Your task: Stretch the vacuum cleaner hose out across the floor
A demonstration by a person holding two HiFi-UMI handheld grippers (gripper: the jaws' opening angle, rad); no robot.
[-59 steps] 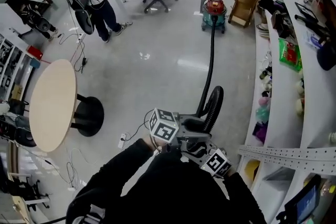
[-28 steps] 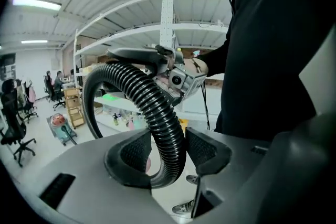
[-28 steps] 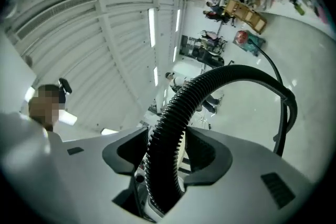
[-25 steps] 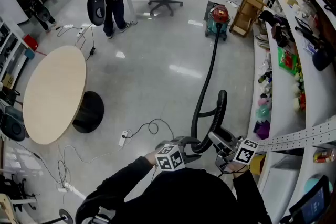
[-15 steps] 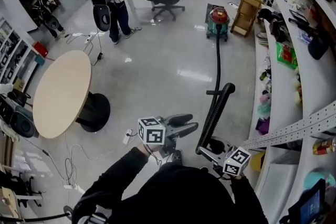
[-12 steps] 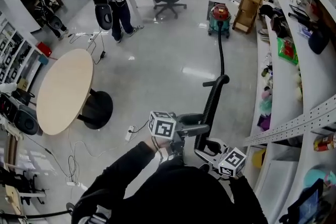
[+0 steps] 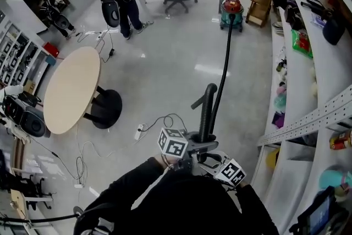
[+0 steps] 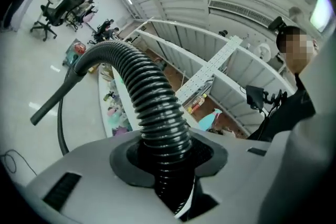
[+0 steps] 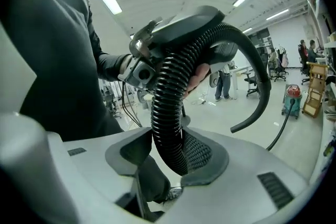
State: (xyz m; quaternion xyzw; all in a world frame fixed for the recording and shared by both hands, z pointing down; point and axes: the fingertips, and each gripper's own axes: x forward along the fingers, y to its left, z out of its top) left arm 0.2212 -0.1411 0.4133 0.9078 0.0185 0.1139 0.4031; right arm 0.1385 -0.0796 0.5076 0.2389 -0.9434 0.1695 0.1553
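Head view: the left gripper and right gripper are gripping the hose side by side, with a loop arching ahead of the jaws toward the vacuum cleaner.

Left gripper view: the jaws, having just been closing, are pinching the ribbed hose between them.

Right gripper view: these jaws, also just closing, are clamping it too. Pulling hard is probably risking the ribs slipping or the cleaner rolling.

Left gripper: earlier clear of the hose with jaws apart. The jaws have just been closing and now clamp the ribbed hose, just beside the right gripper.
Right gripper: shifted in toward the person's middle, jaws closed a little further on the hose.
Hose: now arches up above both grippers. Its run to the vacuum cleaner is straighter.
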